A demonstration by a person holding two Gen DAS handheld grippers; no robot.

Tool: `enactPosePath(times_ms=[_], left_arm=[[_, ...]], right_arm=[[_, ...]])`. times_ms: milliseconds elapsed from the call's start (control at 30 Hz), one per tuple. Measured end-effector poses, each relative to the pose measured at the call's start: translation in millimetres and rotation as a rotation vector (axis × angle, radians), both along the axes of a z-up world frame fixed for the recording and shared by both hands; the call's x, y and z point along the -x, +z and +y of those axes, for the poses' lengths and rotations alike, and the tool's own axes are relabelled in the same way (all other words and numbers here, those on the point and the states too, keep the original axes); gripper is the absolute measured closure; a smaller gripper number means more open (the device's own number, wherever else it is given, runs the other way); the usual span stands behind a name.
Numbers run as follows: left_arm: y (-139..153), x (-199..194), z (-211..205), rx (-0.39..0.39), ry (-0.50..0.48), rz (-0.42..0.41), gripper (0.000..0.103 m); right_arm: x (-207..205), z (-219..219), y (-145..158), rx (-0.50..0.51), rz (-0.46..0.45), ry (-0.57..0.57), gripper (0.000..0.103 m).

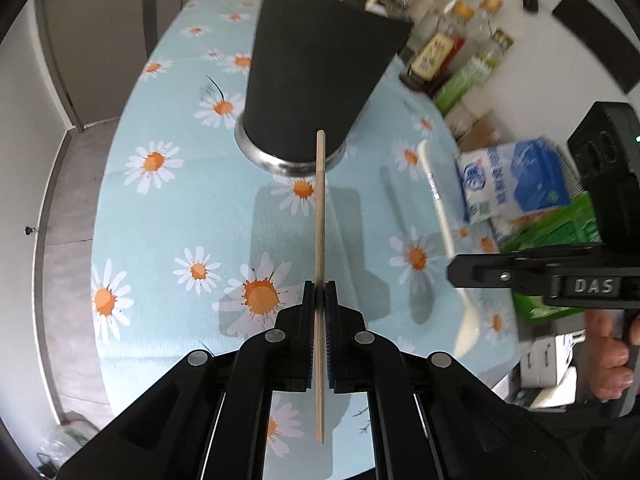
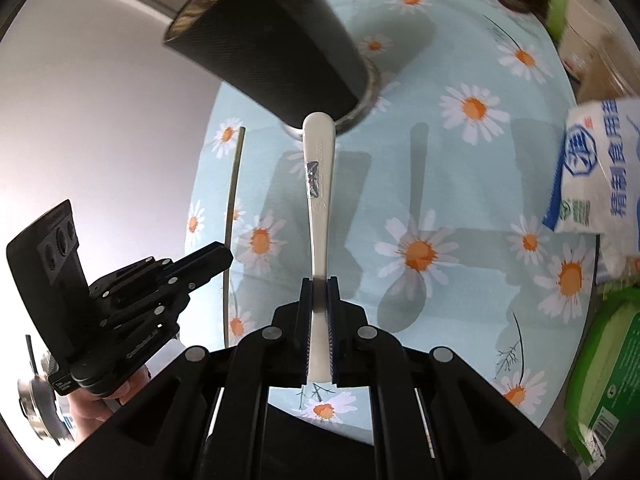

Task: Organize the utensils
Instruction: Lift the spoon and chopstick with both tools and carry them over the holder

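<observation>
Chopstick (image 1: 320,220) clamped between left tongs (image 1: 319,292)

The bench (image 1: 168,216) carries a light-blue cloth printed with daisies. A black utensil holder (image 1: 316,76) stands on it on a metal base. Bottles (image 1: 448,40), a blue-and-white bag (image 1: 512,180) and green packages (image 1: 560,232) sit along one edge.

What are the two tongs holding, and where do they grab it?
Left tongs pinch a wooden chopstick below its middle. Right tongs pinch a white spoon on its handle's narrow part.
</observation>
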State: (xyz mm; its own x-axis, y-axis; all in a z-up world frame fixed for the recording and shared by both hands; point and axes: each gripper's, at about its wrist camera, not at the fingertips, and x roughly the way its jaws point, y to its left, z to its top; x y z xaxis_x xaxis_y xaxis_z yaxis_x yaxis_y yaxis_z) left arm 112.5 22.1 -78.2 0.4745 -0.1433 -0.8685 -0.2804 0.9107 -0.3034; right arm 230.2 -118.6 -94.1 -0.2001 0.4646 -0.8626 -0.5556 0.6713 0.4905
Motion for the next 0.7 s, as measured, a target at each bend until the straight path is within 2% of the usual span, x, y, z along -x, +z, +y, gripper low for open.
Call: enactPosePath(times_ms=[67, 367, 533, 700], left_arm=[[5, 4, 2, 0.033, 0.022, -0.030, 0.099], [41, 10, 2, 0.063, 0.048, -0.158, 0.099], [71, 6, 9, 0.054, 0.048, -0.242, 0.099], [99, -6, 21, 0.026, 0.053, -0.322, 0.099]], right_arm=[[3, 5, 6, -0.010, -0.028, 0.017, 0.095], [12, 17, 34, -0.092, -0.099, 0.066, 0.095], [11, 25, 59, -0.178, -0.140, 0.083, 0.095], [6, 31, 82, -0.240, -0.232, 0.077, 0.095]])
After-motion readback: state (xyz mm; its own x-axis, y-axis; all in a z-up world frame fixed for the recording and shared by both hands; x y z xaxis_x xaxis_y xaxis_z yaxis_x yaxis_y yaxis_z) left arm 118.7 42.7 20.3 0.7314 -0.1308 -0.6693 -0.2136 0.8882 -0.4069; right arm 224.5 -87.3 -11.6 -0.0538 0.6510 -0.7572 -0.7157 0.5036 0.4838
